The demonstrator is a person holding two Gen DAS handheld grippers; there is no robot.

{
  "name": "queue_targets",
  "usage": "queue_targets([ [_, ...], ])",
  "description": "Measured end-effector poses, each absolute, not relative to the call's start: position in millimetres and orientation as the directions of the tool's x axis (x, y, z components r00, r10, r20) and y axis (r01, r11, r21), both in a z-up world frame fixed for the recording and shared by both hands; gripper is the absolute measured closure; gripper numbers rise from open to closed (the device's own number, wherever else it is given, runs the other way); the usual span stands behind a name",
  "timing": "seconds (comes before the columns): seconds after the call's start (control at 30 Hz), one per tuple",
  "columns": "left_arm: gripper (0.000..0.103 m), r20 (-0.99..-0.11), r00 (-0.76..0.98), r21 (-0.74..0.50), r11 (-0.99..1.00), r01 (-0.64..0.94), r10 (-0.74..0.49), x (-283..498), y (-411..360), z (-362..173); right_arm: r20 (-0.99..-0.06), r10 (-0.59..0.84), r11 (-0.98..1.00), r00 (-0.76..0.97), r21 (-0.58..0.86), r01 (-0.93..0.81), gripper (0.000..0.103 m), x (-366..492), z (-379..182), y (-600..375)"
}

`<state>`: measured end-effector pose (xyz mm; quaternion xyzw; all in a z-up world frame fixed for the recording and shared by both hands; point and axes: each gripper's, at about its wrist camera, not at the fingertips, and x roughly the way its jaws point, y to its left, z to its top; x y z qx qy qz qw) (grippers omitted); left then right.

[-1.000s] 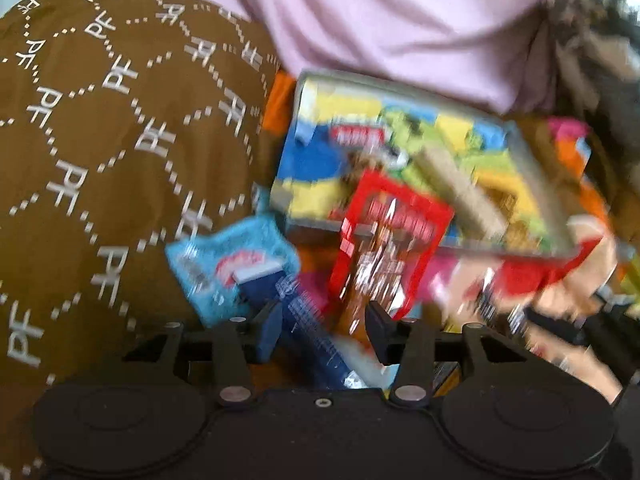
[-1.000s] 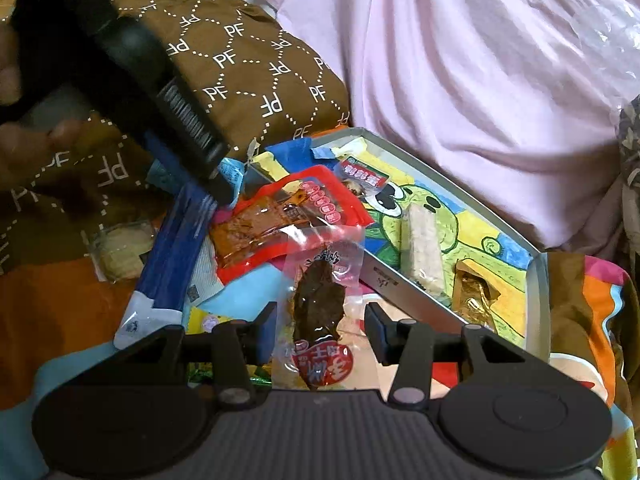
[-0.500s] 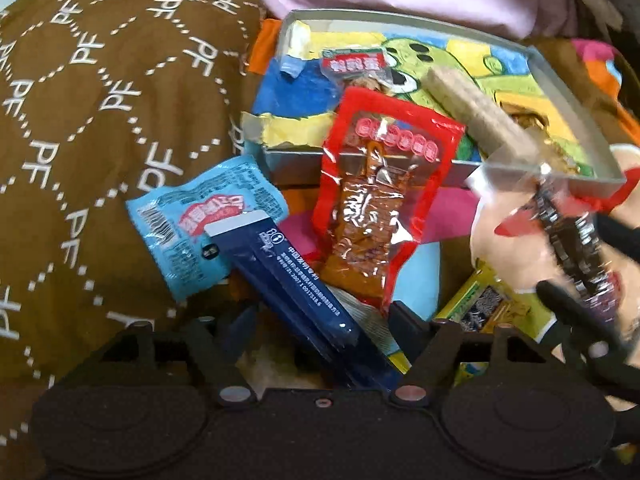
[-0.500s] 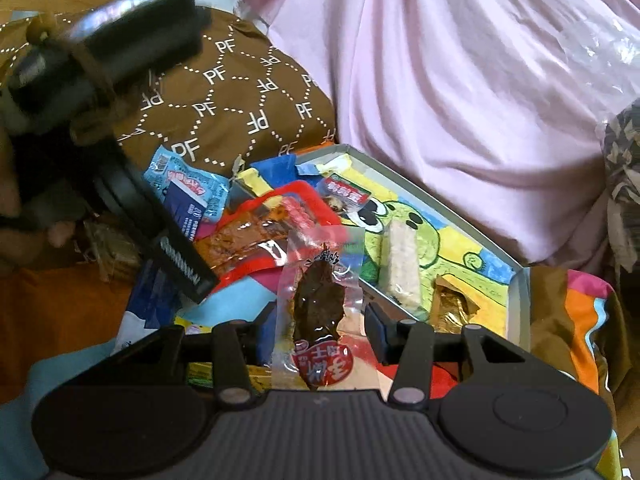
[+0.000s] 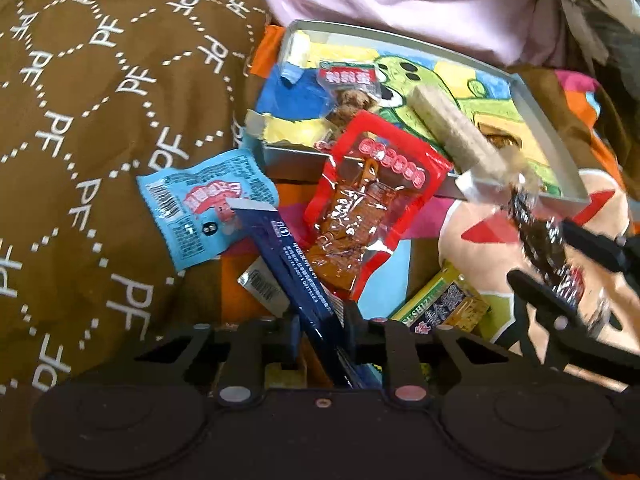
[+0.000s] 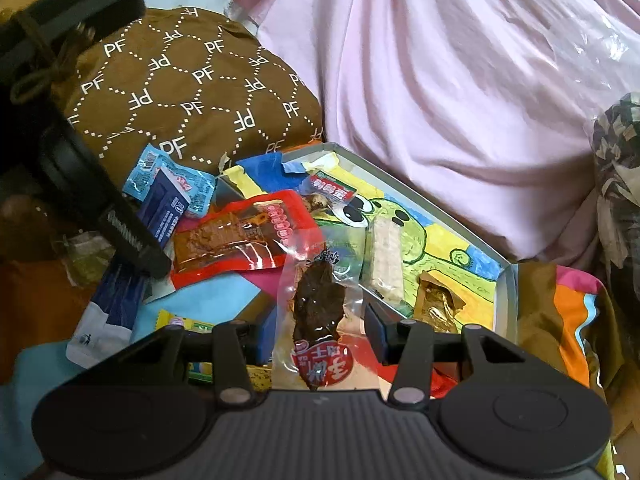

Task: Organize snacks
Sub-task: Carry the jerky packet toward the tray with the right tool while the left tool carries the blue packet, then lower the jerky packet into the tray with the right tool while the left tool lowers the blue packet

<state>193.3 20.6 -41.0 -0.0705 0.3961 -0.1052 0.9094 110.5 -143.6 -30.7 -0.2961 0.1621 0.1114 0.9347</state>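
The clear jerky packet (image 6: pixel 318 304) is held lengthwise between the closed right gripper (image 6: pixel 320 336), with the tray (image 6: pixel 502 300) lying just ahead and right, while the navy stick pack (image 5: pixel 296 268), slanting far-left, is clamped by the left gripper (image 5: pixel 322 334).

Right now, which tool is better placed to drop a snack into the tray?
Right. The right tool already grips the clear jerky packet at the tray edge; the left tool grips the blue packet farther back.

Brown PF-patterned cushion (image 6: pixel 192 92) beside draped pink cloth (image 6: pixel 460 92), over a bright cartoon-print cover (image 6: pixel 568 304).
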Motion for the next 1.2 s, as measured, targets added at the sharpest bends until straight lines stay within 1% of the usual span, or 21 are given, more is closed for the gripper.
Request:
queue_targets([
  [0.23, 0.089, -0.661, 0.704, -0.242, 0.962, 0.128, -0.260, 185, 28, -31, -0.378, 0.119, 0.789, 0.918, -0.526, -0.319, 0.052, 107, -33, -141],
  [0.3, 0.093, -0.639, 0.718, -0.261, 0.956, 0.137, -0.277, 184, 30, -29, -0.377, 0.121, 0.789, 0.918, -0.524, -0.319, 0.052, 107, -33, -140],
  [0.4, 0.094, -0.610, 0.734, -0.276, 0.949, 0.155, -0.298, 181, 30, -25, -0.372, 0.122, 0.788, 0.920, -0.527, -0.318, 0.052, 107, -33, -140],
  [0.6, 0.095, -0.596, 0.742, -0.294, 0.943, 0.156, -0.308, 185, 30, -21, -0.369, 0.117, 0.791, 0.922, -0.527, -0.312, 0.052, 109, -34, -140],
  [0.73, 0.095, -0.570, 0.754, -0.327, 0.932, 0.157, -0.327, 193, 34, -4, -0.356, 0.114, 0.799, 0.927, -0.522, -0.299, 0.052, 111, -31, -140],
  [0.87, 0.095, -0.549, 0.762, -0.339, 0.925, 0.174, -0.345, 213, 29, 19, -0.337, 0.110, 0.817, 0.935, -0.506, -0.278, 0.052, 124, -16, -148],
  [1.0, 0.094, -0.519, 0.769, -0.383, 0.906, 0.180, -0.372, 247, 14, 46, -0.329, 0.090, 0.838, 0.940, -0.486, -0.250, 0.052, 156, 5, -163],
  [1.1, 0.094, -0.488, 0.788, -0.380, 0.904, 0.194, -0.375, 273, -3, 65, -0.342, 0.063, 0.870, 0.938, -0.441, -0.220, 0.052, 186, 21, -177],
  [1.2, 0.094, -0.481, 0.789, -0.378, 0.903, 0.207, -0.382, 300, -20, 75, -0.365, 0.027, 0.901, 0.931, -0.395, -0.181, 0.052, 221, 31, -193],
])
